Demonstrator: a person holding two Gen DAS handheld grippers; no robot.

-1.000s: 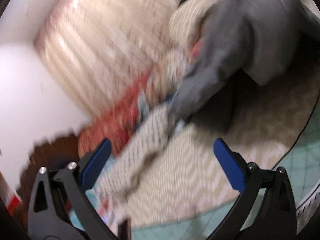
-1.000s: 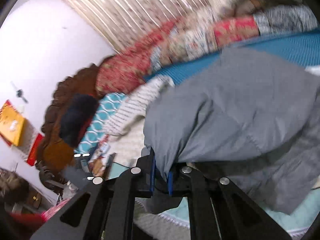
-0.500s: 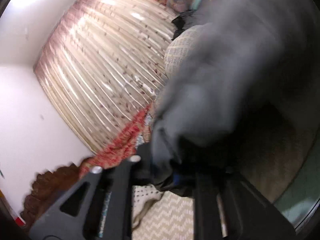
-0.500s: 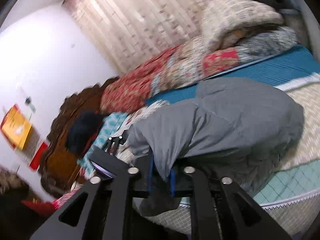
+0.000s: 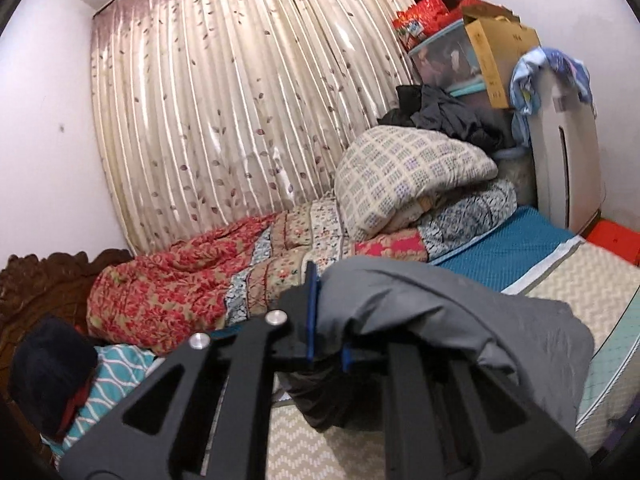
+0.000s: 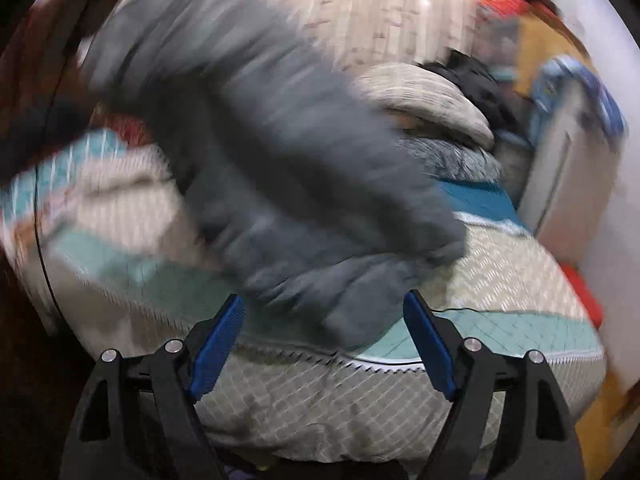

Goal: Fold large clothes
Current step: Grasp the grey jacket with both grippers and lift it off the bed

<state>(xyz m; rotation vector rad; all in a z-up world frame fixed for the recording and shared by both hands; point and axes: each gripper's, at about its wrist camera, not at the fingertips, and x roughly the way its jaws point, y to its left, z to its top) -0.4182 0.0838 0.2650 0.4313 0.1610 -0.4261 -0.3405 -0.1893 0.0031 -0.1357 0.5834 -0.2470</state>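
Pinching a fold of the padded grey quilted jacket (image 5: 460, 320) between its blue-lined fingers, the left gripper (image 5: 326, 334) is clenched on the cloth, and the garment drapes over and to the right of its tips, bunching down past the right finger and hanging a little below the grip. Beneath the gripper lies the cream zigzag-patterned bed cover (image 5: 592, 288), with a teal blue mat (image 5: 516, 240) beyond it to the right. Ahead of the gripper a red floral patchwork quilt (image 5: 180, 288) is heaped along the far side of the bed, and a folded cream checked duvet (image 5: 404, 172) sits on top of it to the upper right. Behind those hang cream leaf-print curtains (image 5: 224, 100). To the left of the gripper a carved dark wooden headboard (image 5: 44, 276) and a teal wave-patterned pillow (image 5: 108, 384) are in view, and far to the right stand a white appliance (image 5: 564, 160) and a brown cardboard box (image 5: 500, 52) on a stack. The right gripper (image 6: 322, 340) is released, its blue pads (image 6: 218, 340) spread wide with nothing between them. In its blurred view the grey jacket (image 6: 288, 160) sits just ahead of and above the tips, apart from both pads, resting on the bed cover (image 6: 516, 264) near the mattress edge.
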